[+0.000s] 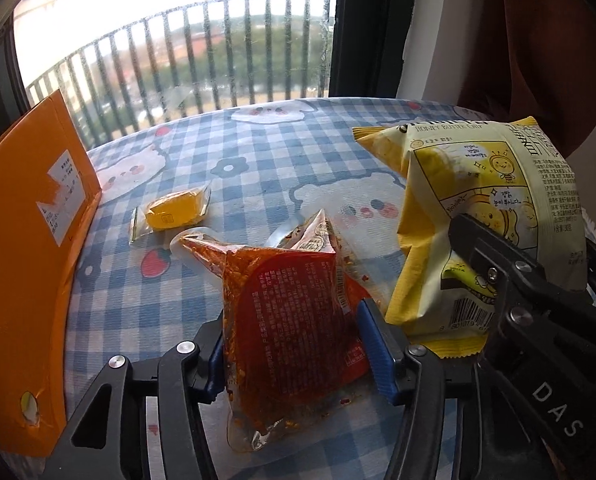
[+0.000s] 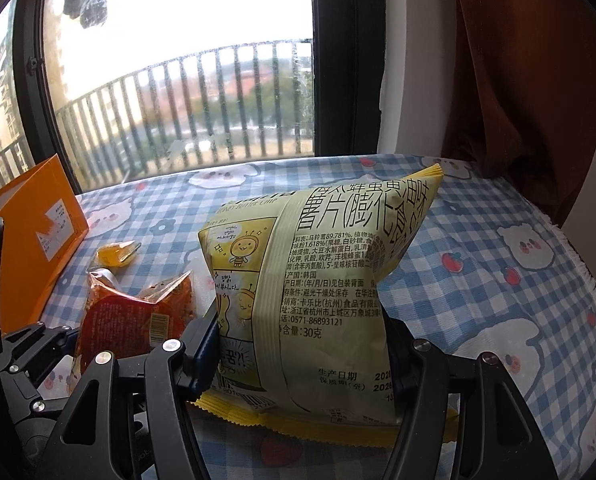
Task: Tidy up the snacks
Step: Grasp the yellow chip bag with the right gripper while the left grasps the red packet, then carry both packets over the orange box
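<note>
Both grippers were loaded: the left gripper (image 1: 298, 344) had its blue pads clamped on the red spicy snack pouch (image 1: 294, 320), and the right gripper (image 2: 302, 344) squeezed the yellow honey butter chip bag (image 2: 318, 280), which stood upright just beside the pouch. Beyond them a small yellow wrapped snack (image 1: 172, 214) lay alone on the blue checked tablecloth (image 1: 258, 152). An orange box (image 1: 26, 216) stood at the left edge. Behind the table were a window (image 2: 178, 60) with railings and a brown curtain (image 2: 518, 80).
</note>
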`<state>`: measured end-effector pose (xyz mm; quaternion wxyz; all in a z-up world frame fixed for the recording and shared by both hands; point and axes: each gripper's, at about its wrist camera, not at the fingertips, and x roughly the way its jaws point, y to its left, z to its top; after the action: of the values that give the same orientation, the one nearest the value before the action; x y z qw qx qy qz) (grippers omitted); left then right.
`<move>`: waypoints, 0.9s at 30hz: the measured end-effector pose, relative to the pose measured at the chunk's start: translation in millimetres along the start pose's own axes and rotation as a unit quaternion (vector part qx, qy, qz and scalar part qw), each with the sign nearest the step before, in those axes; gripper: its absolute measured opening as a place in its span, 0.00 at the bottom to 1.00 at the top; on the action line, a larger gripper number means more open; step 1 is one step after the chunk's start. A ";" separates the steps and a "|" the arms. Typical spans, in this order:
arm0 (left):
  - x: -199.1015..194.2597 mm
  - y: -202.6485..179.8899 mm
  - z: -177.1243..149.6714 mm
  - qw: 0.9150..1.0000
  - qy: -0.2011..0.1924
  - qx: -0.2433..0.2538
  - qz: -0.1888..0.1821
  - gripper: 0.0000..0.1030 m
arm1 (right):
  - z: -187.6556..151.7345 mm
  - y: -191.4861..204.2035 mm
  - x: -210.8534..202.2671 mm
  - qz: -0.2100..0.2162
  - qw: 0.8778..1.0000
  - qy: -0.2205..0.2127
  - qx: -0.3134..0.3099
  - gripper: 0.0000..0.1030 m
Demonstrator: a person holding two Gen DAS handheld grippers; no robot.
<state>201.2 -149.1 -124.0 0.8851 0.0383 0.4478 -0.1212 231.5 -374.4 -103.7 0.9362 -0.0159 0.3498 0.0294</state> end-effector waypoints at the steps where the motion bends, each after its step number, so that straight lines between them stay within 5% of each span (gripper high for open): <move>1: -0.9 0.9 0.4 1.000 0.000 -0.002 -0.003 0.51 | 0.0 1.2 0.2 0.005 1.000 0.000 -0.003 0.64; 6: -7.9 -0.8 -0.2 1.000 -0.014 0.006 0.000 0.40 | -1.2 -0.4 -0.3 0.021 1.000 0.009 0.013 0.64; 27: -74.4 1.1 -12.5 0.997 -0.073 0.014 0.015 0.40 | -3.8 12.7 -55.3 0.039 0.999 -0.021 0.024 0.65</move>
<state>149.3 -132.5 -71.8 0.9165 0.0489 0.3796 -0.1165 186.5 -364.4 -70.5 0.9417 0.0206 0.3306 0.0584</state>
